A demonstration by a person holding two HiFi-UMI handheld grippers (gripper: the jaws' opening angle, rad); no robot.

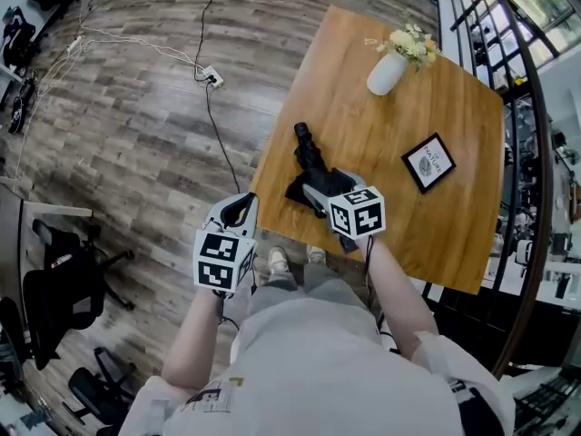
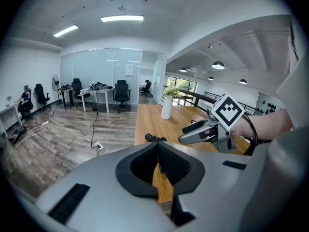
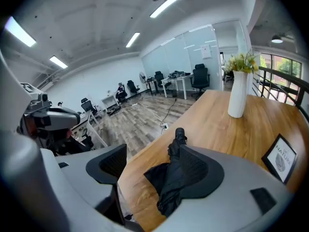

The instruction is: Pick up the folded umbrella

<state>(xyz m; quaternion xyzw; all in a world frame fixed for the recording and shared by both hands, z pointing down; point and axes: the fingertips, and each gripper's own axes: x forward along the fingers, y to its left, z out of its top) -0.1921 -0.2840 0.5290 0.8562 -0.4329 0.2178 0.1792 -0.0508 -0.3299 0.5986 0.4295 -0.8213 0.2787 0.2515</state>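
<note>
At the near left corner of the counter [image 1: 449,234], the umbrella [image 1: 309,163] lies flat and folded. Its knobbed end points away from the person and its loose fabric is bunched at the near end. It rests on the wood, and no part of it is lifted.

Right gripper [image 1: 315,195]: positioned directly over the near end of the umbrella. In the right gripper view the jaws stand wide apart. The umbrella runs up between them, close against the right jaw, which covers part of the fabric. The left jaw stands well clear of it, over bare wood near the counter edge. Whether the right jaw touches the fabric cannot be determined. Nothing is clamped.

Left gripper [image 1: 238,213]: held off the counter, over the floor [image 1: 136,107], just beside the counter edge. Its jaws are together with nothing between them; only a thin slit shows the wood beyond. It takes no part in the grasp.

Status: the approach appears complete. Grasp and lift are not yet done.

Remaining steps, as judged:
1. Centre the umbrella between the right jaws and lower them around it.
2. Close the jaws on its body.
3. Raise it clear of the counter.

The vase [image 1: 388,71] and the framed card [image 1: 428,162] stand well apart from the umbrella and should not obstruct the lift.
</note>
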